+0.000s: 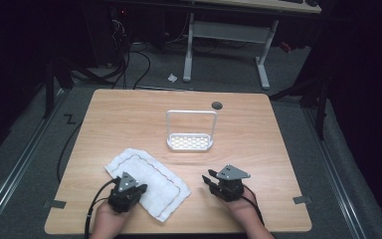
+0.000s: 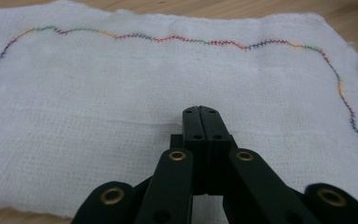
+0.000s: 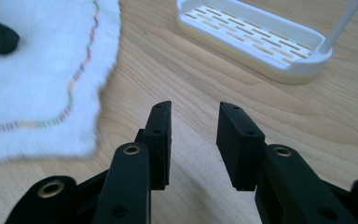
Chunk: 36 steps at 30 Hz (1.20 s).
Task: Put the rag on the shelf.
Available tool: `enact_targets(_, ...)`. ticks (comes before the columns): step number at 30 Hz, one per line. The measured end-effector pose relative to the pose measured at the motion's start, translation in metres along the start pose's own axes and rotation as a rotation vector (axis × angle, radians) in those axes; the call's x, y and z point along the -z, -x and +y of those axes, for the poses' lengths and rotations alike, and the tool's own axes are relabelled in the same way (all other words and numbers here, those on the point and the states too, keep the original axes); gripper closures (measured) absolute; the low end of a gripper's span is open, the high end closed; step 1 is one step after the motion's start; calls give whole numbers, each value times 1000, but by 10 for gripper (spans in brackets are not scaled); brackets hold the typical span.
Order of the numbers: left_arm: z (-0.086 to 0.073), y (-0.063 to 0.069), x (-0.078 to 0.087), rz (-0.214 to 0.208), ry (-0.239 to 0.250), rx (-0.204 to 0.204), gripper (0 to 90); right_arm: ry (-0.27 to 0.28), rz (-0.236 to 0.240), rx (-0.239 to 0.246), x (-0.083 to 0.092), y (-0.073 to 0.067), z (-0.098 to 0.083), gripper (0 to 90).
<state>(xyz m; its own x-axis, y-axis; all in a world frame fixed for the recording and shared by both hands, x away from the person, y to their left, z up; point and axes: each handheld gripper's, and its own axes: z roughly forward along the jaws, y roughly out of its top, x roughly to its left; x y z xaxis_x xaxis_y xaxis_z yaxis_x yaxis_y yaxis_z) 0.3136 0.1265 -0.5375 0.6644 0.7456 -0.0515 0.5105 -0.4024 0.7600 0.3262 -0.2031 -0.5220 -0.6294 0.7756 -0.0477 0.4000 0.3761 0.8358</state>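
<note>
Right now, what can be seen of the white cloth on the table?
The white cloth is a thin, gauzy woven rectangle with a wavy line of multicoloured stitching running just inside its edges. It lies spread flat, turned at a slant, on the wooden table near the front left, apart from the white rack. The left gripper, jaws shut together, sits over its near part; whether it pinches any fabric cannot be told.

A lab or recording room: a pale wooden surface (image 1: 129, 109) on grey carpet floor (image 1: 219, 74), black cables (image 1: 129, 59) trailing, a white-legged metal desk (image 1: 226, 37) behind, dark surroundings.
</note>
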Motion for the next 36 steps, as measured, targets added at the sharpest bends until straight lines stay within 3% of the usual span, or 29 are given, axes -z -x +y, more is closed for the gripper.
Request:
enact_targets(5, 6, 27, -10, -66, 2, -49, 900, 9, 16, 11, 0, -5, 2, 728)
enact_targets(8, 6, 35, -13, -88, 12, -56, 900, -15, 56, 25, -7, -14, 4, 892)
enact_targets(10, 6, 36, -14, -93, 14, -51, 900, -28, 62, 33, -9, -16, 4, 900)
enact_targets(12, 6, 36, -14, -94, 16, -51, 900, -123, 77, 69, -23, -26, -1, 900)
enact_targets(14, 6, 35, -14, -101, 14, -54, 900, -123, 71, 81, -24, -29, -4, 900)
enact_targets(18, 7, 31, -15, -119, 12, -38, 900, -139, 114, 75, -10, -37, -12, 900)
enact_targets(24, 9, 26, -17, -87, 24, -36, 896, -147, 163, 73, 2, -51, -19, 900)
enact_targets(27, 11, 23, -14, -79, 22, -6, 765, -138, 160, 110, 2, -55, -16, 868)
enact_targets(28, 10, 21, -13, -82, 26, 8, 765, -121, 158, 105, -1, -54, -12, 865)
enact_targets(29, 8, 23, -13, -93, 43, 59, 743, -117, 159, 99, -8, -52, -4, 856)
enact_targets(30, 7, 24, -13, -99, 48, 74, 723, -118, 137, 111, -26, -48, 11, 856)
enact_targets(31, 7, 25, -13, -104, 61, 94, 723, -118, 137, 111, -26, -48, 11, 856)
enact_targets(32, 6, 24, -12, -104, 65, 99, 711, -127, 138, 102, -37, -46, 18, 857)
enact_targets(33, 5, 23, -12, -101, 67, 98, 709, -136, 134, 94, -48, -43, 24, 862)
enact_targets(34, 4, 15, -9, -89, 38, 27, 712, -147, 126, 94, -57, -41, 28, 863)
enact_targets(36, 3, 15, -9, -88, 35, 13, 756, -160, 129, 68, -69, -38, 33, 868)
